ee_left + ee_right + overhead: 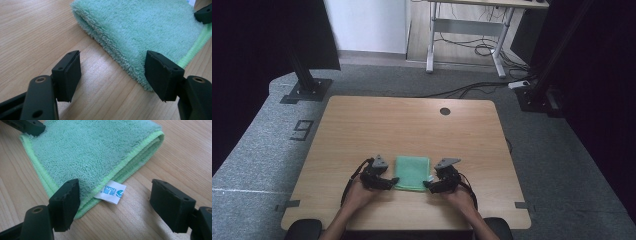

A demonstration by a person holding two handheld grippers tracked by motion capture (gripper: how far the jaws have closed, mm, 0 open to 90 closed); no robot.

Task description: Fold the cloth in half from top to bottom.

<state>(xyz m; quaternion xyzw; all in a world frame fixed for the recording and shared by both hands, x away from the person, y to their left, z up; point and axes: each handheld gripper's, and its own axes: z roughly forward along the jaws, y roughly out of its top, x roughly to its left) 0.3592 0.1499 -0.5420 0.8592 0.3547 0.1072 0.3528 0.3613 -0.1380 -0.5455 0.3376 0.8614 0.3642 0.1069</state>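
Observation:
A folded green terry towel (412, 173) lies flat on the wooden table (412, 125) near its front edge. My left gripper (393, 181) rests low at the towel's left side and stands open. In the left gripper view the towel's folded edge (140, 37) runs up to the left gripper's (116, 72) right-hand pad without being pinched. My right gripper (428, 185) is at the towel's near right corner, also open. In the right gripper view the towel (87, 152) has a white label (111, 191) that lies between the right gripper's (118, 202) pads, and the left pad sits by the corner.
A round cable hole (445, 111) sits at the table's far side. Black stand feet (307, 86) (537, 96) flank the table on the grey floor. A desk frame (464, 30) with cables stands at the back. Bare wood surrounds the towel.

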